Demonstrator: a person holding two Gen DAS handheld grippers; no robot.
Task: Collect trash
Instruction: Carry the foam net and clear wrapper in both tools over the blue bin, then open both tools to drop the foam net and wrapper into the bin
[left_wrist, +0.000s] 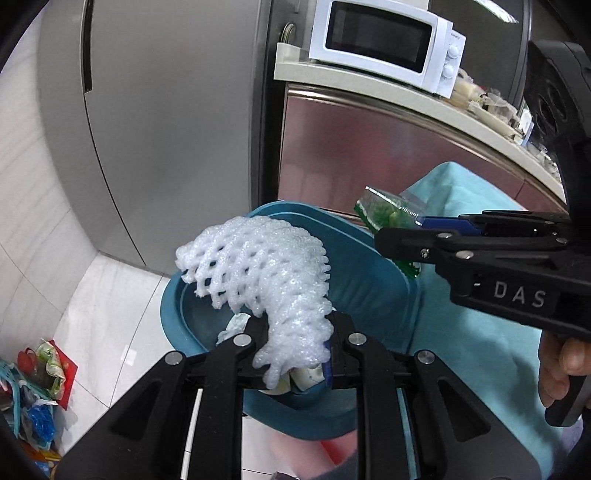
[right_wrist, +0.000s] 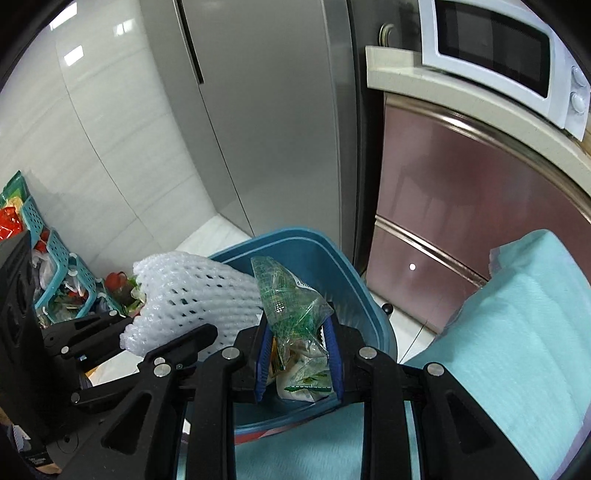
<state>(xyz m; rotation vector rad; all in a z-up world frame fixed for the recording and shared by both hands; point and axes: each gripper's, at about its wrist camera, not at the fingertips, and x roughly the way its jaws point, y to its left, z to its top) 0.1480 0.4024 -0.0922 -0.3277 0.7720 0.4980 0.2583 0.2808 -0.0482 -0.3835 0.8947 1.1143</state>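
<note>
My left gripper (left_wrist: 295, 345) is shut on a white foam fruit net (left_wrist: 266, 269) and holds it over the open blue trash bin (left_wrist: 369, 269). The net also shows in the right wrist view (right_wrist: 192, 291), with the left gripper (right_wrist: 122, 336) at lower left. My right gripper (right_wrist: 299, 332) is shut on a green-printed clear plastic wrapper (right_wrist: 291, 299) above the same bin (right_wrist: 343, 273). From the left wrist view the right gripper (left_wrist: 399, 240) reaches in from the right with the wrapper (left_wrist: 384, 214). Wrappers (right_wrist: 306, 380) lie inside the bin.
A teal cloth-covered surface (left_wrist: 480, 332) lies right of the bin. A grey fridge (left_wrist: 166, 129) and steel cabinet with a white microwave (left_wrist: 384, 40) stand behind. A teal basket of trash (right_wrist: 59, 269) and loose litter (left_wrist: 40, 380) sit on the white tiled floor at left.
</note>
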